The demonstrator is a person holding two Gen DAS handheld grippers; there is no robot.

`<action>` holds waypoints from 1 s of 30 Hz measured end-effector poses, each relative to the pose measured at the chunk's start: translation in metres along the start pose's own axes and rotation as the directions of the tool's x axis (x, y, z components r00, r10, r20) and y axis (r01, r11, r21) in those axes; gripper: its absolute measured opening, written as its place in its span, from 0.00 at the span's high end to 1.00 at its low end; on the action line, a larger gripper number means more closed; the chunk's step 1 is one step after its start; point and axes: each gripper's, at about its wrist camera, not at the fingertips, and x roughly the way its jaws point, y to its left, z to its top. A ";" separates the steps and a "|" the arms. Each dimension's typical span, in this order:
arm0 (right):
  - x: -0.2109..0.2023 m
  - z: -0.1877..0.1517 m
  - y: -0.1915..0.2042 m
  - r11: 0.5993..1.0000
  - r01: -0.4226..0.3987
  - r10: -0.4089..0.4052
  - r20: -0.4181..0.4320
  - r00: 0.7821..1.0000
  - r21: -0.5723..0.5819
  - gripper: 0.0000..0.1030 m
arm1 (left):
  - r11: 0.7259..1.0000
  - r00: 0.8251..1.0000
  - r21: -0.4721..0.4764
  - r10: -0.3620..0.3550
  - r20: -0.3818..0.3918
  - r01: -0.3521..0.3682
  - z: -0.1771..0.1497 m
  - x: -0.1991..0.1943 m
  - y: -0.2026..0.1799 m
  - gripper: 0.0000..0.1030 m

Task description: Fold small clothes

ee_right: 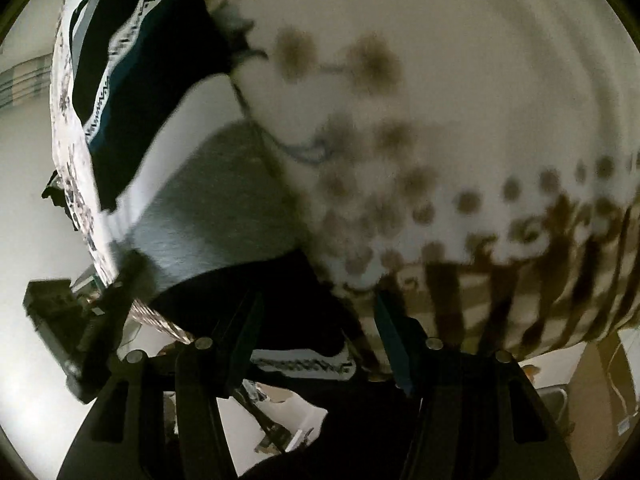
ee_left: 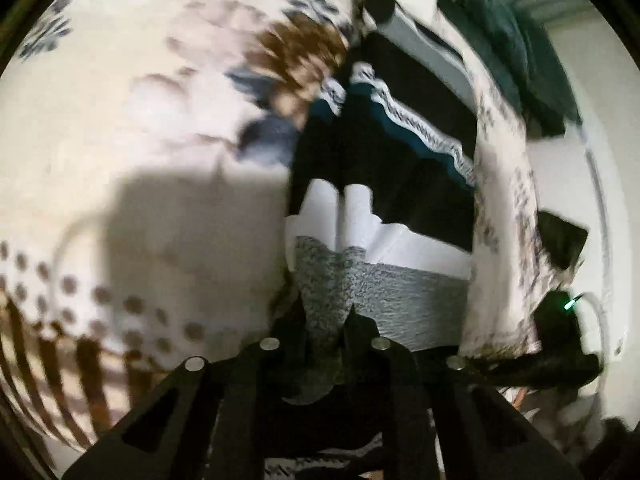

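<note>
A small colour-block garment (ee_left: pixel 400 288) with black, teal, patterned white, plain white and grey bands lies on a cream bedspread (ee_left: pixel 120 140) printed with brown dots and flowers. My left gripper (ee_left: pixel 326 332) is shut on the garment's grey band, and the cloth puckers into a ridge between the close-set fingers. The right wrist view shows the same garment (ee_right: pixel 208 208) at the left of the bedspread (ee_right: pixel 480 80). My right gripper (ee_right: pixel 320 320) stands open over the garment's black end. That black cloth lies between the wide-apart fingers, and the pads do not press on it. Both views are motion-blurred.
A dark green cloth (ee_left: pixel 500 32) lies at the far edge of the bed. A black device with a green light (ee_left: pixel 560 312) sits beside the bed edge, over pale floor. A black object (ee_right: pixel 52 312) and a cardboard box (ee_right: pixel 616 380) stand off the bed.
</note>
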 end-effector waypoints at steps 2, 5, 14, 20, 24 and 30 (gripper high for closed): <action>0.011 -0.007 0.002 1.000 -0.008 0.008 -0.009 1.000 0.009 0.42 | 1.000 1.000 -0.004 0.011 -0.009 -0.011 -0.001 -0.001 0.009 0.90; 0.024 -0.015 0.004 1.000 -0.001 0.001 -0.022 1.000 0.014 0.42 | 0.998 0.999 -0.057 -0.034 -0.038 0.032 -0.003 0.000 0.023 0.85; 0.059 -0.053 -0.009 0.999 -0.043 0.043 -0.103 0.994 0.007 0.42 | 0.997 0.995 -0.078 -0.001 -0.099 -0.006 -0.058 -0.003 0.036 0.41; 0.093 -0.071 -0.011 0.991 -0.132 0.131 -0.173 0.976 0.003 0.42 | 0.997 0.989 -0.067 0.027 -0.143 -0.037 -0.098 0.012 0.038 0.41; 0.092 -0.083 -0.009 0.991 -0.132 0.128 -0.152 0.980 -0.017 0.55 | 0.996 0.995 -0.073 0.051 -0.083 -0.057 -0.106 0.000 0.035 0.86; 0.077 -0.111 0.013 0.992 -0.069 0.059 -0.098 0.993 -0.102 0.88 | 0.993 0.994 -0.057 0.102 -0.046 -0.105 -0.113 -0.010 0.032 0.92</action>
